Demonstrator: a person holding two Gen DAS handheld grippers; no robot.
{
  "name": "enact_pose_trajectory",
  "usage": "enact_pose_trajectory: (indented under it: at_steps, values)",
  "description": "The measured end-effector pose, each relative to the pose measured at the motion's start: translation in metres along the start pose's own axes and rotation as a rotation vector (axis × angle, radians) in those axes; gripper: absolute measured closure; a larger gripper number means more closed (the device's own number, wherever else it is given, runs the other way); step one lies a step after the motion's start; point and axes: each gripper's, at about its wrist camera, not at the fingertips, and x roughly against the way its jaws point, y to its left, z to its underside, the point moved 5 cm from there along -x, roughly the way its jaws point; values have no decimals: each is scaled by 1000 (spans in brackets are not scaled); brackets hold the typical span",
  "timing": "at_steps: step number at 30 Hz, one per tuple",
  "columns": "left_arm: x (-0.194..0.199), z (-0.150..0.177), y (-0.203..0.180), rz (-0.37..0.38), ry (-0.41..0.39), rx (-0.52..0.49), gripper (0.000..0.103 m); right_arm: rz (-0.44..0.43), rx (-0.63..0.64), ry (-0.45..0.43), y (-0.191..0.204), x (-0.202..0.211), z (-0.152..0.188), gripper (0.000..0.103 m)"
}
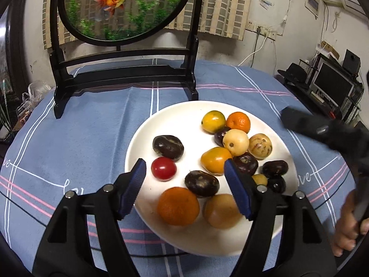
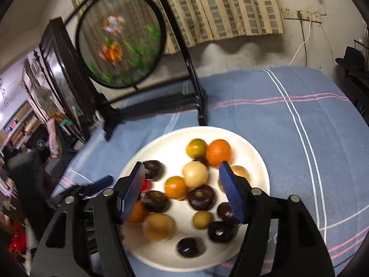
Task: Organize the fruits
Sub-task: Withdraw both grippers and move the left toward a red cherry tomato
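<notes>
I see the small round fruits, orange, yellow, dark purple and one red (image 1: 163, 168), all lying on the round white plate (image 1: 147, 136) on the blue striped cloth (image 1: 92, 124); my left gripper (image 1: 185, 180) and right gripper (image 2: 182, 184) hang over it, jaws apart, holding nothing.

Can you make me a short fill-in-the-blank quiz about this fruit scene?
1. All the fruits lie on a white ____.
2. The tomato is coloured ____.
3. The cloth under the fruit is mostly ____.
4. Both the left gripper and the right gripper stand ____.

Missing words: plate; red; blue; open
</notes>
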Motion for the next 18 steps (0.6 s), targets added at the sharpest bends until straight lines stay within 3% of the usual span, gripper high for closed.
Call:
enact_pose_trajectory:
  at_steps: [1,3,5,11,16,18]
  values:
    - [5,2,-1,0,-5,-2,31,-15,-9,-4,2,7,-1,30]
    - [20,11,-2,-4,-20,-8,25,-48,-22,-24,10,28,2,15]
    - [34,25,-2,-16,-25,-16,21,-52,-22,-50,15,48,9,6]
    - [69,81,-15,-31,-20,-67,16,-77,-82,-103,1,104,63,4]
    - [67,115,-33,-49,32,-132,16,-26,-283,11,-56,100,124,4]
    - [69,119,-39,-57,25,-154,16,-87,-401,31,-75,100,131,4]
